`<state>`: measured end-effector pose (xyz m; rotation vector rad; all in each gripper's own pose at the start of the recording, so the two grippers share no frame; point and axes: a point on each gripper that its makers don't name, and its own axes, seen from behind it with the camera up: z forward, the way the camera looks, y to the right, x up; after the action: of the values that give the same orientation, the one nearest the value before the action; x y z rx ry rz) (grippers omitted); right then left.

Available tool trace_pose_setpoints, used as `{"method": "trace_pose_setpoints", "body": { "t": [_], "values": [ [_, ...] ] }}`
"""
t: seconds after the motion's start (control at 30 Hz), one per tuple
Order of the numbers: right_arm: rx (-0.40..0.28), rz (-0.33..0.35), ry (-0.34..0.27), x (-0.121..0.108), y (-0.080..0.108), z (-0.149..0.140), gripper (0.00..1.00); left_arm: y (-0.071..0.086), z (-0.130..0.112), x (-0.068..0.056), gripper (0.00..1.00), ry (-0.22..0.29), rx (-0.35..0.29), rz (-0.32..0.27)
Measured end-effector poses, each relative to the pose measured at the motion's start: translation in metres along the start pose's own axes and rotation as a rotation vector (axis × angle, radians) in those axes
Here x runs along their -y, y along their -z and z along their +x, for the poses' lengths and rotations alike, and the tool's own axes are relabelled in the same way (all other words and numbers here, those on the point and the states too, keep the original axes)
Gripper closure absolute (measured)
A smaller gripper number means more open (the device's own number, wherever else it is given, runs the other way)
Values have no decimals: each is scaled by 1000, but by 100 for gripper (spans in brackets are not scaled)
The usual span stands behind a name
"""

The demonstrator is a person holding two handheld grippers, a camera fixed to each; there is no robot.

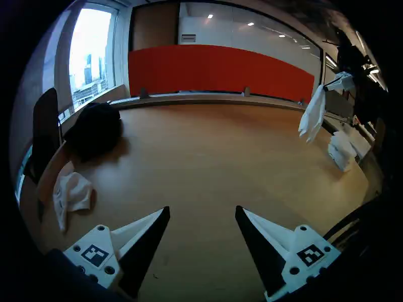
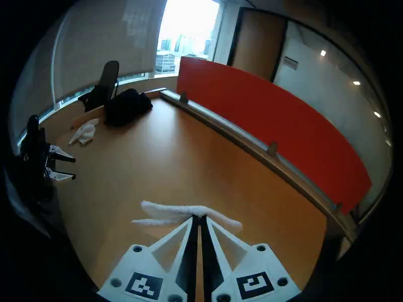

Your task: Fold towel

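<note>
Right gripper point(image 2: 197, 219) pinches the white towel point(image 2: 169, 210), while left gripper point(image 1: 201, 208) gapes wide above the table point(image 1: 211, 151).

A long wooden table point(image 1: 211, 151) runs beside a red partition point(image 1: 221, 68), with a bright window point(image 1: 90, 55) and dark chair point(image 1: 45, 121).

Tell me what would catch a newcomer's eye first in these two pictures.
The long bright red partition panel along the far edge of the broad wooden table stands out most. Next comes the white cloth towel pinched at the tips of the right gripper, dangling above the table's right side in the left gripper view. The left gripper hovers open, a black bag to its left.
</note>
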<state>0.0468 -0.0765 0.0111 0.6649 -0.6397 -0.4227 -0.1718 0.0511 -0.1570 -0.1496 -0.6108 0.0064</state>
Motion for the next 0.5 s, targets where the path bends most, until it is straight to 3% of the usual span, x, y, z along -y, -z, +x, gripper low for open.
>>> {"method": "trace_pose_setpoints", "body": {
  "t": [0.5],
  "values": [
    [54, -72, -50, -62, 43, -41, 96, -1, 0, -4, 4, -1, 11, 7]
  ]
}}
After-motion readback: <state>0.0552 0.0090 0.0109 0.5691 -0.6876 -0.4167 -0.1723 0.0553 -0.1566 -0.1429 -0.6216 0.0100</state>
